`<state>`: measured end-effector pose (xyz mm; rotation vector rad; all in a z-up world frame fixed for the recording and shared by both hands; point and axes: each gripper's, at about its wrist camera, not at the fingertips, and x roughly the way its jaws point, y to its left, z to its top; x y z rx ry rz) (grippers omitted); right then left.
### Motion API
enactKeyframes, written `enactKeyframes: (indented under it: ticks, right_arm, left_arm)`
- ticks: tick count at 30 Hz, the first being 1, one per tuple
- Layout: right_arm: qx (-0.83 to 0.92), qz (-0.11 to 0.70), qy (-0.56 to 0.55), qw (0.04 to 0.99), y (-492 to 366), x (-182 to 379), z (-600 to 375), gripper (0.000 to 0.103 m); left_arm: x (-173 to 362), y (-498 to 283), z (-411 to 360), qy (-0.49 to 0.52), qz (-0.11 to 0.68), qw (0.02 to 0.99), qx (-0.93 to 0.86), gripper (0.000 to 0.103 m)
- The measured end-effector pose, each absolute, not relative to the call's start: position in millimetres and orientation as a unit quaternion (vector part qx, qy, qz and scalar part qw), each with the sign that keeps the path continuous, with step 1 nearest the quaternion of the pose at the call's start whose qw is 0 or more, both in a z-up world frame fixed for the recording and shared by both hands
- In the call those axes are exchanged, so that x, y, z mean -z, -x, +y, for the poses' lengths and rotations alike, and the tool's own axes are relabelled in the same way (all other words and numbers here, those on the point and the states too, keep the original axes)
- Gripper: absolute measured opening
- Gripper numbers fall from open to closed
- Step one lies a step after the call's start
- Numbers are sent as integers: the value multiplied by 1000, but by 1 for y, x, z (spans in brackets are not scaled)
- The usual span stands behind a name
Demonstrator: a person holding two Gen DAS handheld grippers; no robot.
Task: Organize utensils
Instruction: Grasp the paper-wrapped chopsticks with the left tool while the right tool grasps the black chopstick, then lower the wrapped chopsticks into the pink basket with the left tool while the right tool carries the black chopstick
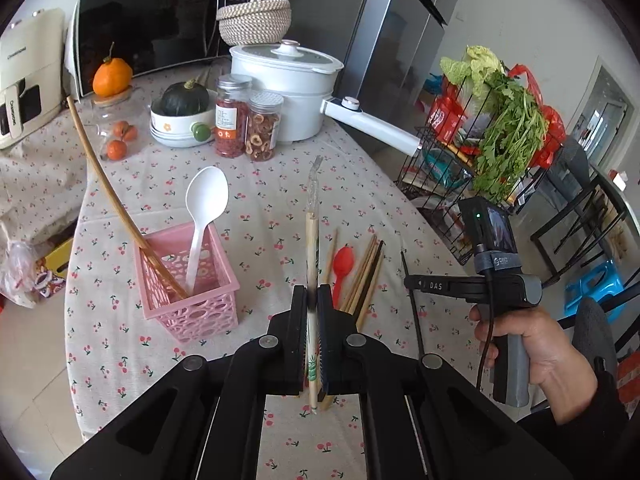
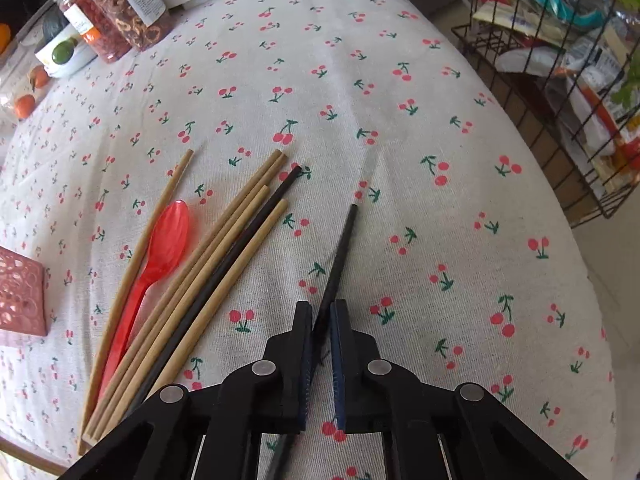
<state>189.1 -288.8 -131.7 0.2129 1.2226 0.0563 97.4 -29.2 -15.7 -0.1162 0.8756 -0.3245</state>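
Note:
My left gripper (image 1: 314,290) is shut on a pale chopstick (image 1: 311,240) with a leaf pattern and a clear tip, held above the cherry-print tablecloth (image 1: 260,200). Left of it stands a pink basket (image 1: 188,312) holding a white spoon (image 1: 206,200) and a long brown utensil (image 1: 108,188). My right gripper (image 2: 322,308) is shut on a single black chopstick (image 2: 338,256), which points away along the cloth. To its left lie a red spoon (image 2: 160,248), several wooden chopsticks (image 2: 240,220) and another black chopstick (image 2: 256,224). A hand (image 1: 532,344) holds the right gripper (image 1: 410,281).
At the table's back stand a white pot (image 1: 288,92) with a long handle, two jars (image 1: 244,120), a bowl with a squash (image 1: 184,108) and a microwave (image 1: 152,28). A wire rack (image 1: 440,168) with greens stands beyond the table's right edge.

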Motion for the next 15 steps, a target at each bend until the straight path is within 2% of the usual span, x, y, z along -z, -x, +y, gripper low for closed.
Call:
enactKeyframes:
  ticks: [8, 15]
  right_arm:
    - [-61, 497, -151, 852, -156, 68, -297, 4]
    - [-104, 411, -143, 894, -129, 6, -275, 4]
  left_arm:
    - [-11, -80, -20, 61, 382, 907, 168, 4]
    - [-40, -64, -13, 67, 338, 922, 176, 4]
